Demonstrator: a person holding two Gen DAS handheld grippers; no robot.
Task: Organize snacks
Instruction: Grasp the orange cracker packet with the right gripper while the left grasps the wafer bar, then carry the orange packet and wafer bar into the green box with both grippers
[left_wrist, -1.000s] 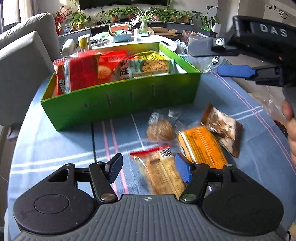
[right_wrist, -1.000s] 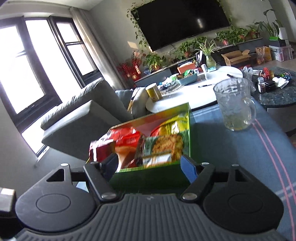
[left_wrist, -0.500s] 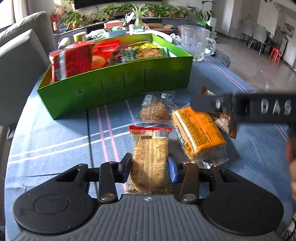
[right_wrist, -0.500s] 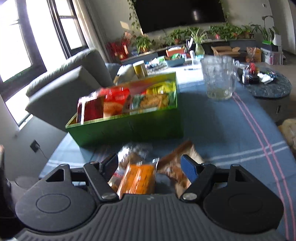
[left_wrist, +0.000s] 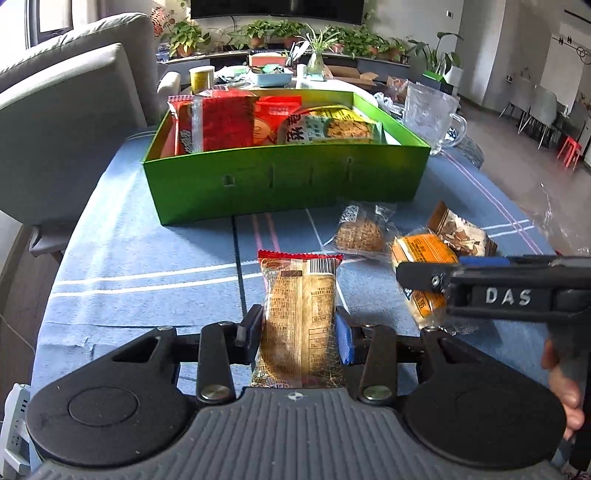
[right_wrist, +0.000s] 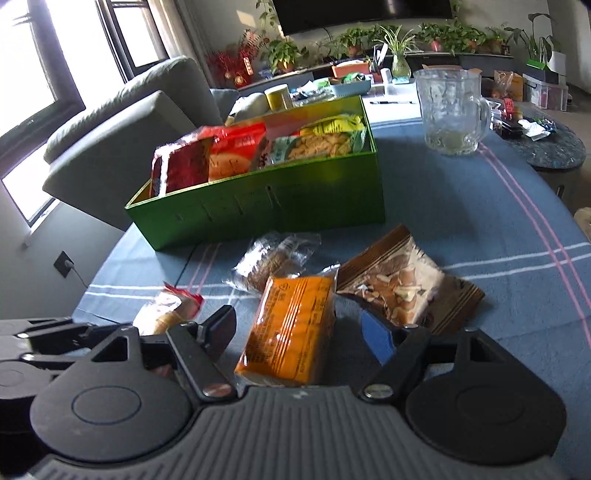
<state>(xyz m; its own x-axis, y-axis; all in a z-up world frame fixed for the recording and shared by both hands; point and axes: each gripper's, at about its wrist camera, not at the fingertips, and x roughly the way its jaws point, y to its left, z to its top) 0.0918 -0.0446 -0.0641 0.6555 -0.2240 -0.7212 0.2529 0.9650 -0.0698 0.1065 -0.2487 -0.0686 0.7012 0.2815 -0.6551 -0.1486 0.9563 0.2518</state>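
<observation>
On the blue counter near the green box, our left gripper is clamped on a cracker pack; our right gripper stands apart around the orange pack.

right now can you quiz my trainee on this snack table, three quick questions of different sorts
1. True or false: the left tongs are shut on the red-topped snack pack.
2. Which pack lies between the open right tongs? A) orange pack B) brown nut pack C) clear round-cake pack
3. Fill in: the green box already holds ____ packs of snacks.

Key: 1 true; 2 A; 3 several.
</observation>
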